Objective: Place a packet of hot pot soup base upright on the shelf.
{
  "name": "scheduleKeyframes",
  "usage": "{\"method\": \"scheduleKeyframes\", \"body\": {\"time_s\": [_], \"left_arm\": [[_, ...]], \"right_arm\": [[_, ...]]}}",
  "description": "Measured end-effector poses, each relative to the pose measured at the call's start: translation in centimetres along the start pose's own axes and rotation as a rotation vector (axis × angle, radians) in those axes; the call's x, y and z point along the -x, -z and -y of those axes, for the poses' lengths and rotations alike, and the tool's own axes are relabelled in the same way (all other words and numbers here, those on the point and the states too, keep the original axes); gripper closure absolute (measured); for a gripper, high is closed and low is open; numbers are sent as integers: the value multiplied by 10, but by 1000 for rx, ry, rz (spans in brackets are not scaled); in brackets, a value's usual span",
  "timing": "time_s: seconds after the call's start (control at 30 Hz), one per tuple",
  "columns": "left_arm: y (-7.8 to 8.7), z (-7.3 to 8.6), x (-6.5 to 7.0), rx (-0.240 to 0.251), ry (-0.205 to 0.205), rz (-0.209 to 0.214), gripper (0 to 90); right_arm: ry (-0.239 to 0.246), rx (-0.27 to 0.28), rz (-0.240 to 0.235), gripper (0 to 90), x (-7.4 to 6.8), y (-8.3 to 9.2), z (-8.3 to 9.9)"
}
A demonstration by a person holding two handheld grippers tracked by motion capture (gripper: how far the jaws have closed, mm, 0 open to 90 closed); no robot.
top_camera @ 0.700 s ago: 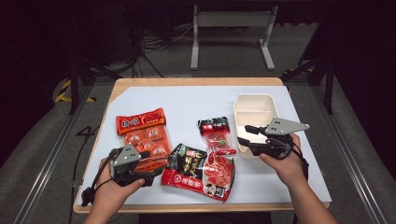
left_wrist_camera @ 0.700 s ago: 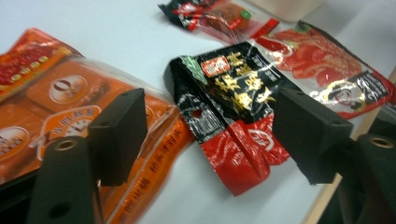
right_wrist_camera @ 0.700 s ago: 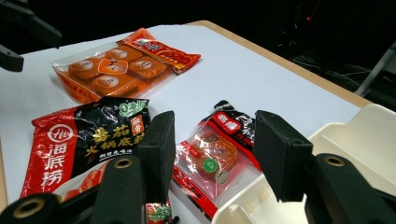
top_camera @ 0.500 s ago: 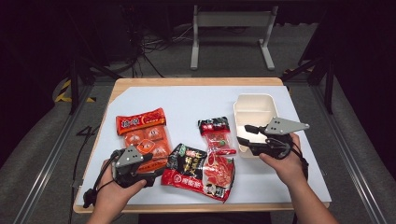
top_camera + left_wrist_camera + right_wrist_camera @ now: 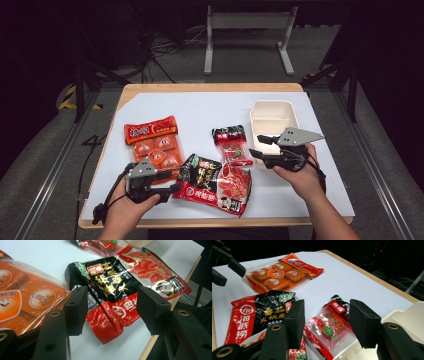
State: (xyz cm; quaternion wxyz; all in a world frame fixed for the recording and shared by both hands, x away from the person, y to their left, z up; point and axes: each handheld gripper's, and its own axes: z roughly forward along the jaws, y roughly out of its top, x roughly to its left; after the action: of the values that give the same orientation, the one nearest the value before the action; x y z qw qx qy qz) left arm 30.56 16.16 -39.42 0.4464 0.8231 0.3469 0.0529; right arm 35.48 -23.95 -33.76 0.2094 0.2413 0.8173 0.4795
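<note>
Found the left claw [image 5: 112,305] open, its pads pressing on nothing, aimed at the crumpled near end of the big black and red packet [image 5: 110,287]. Placed that packet flat on the table [image 5: 200,107], near the front edge, between the two hands. Found the right claw [image 5: 325,315] open as well, empty, low over the near corner of the white tray [image 5: 409,315] and pointed at the small red packet [image 5: 328,327] lying just beside that tray.

Judged several slips likely. Could have pinched only a fold of glossy film at the big packet's end, letting the heavy rest sag and slide free. Could have snagged the orange packet of cakes [image 5: 30,300], lying just beside one left jaw. Could have knocked the light tray aside with the right claw, or caught its rim together with the small packet.

From the left claw's view, made out the creased corner and the table edge close behind it, detail lost in the high view. From the high view, took in the whole layout: left claw [image 5: 172,186], right claw [image 5: 259,145], big packet [image 5: 215,182] overlapping the small packet's [image 5: 232,147] near end, tray [image 5: 272,120] behind. From the right claw's view, read the small packet's clear window.
</note>
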Motion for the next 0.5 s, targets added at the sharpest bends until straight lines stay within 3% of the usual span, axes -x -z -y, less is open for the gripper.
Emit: {"method": "scheduleKeyframes", "body": {"time_s": [0.2,0.5], "left_arm": [[-15,7,-4,-29,66,34,474],[-33,14,-3,-81,87,49,477]], "right_arm": [[14,-6,-6,471,-4,-3,-1],[35,-16,-3,466,-7,-5,-1]]}}
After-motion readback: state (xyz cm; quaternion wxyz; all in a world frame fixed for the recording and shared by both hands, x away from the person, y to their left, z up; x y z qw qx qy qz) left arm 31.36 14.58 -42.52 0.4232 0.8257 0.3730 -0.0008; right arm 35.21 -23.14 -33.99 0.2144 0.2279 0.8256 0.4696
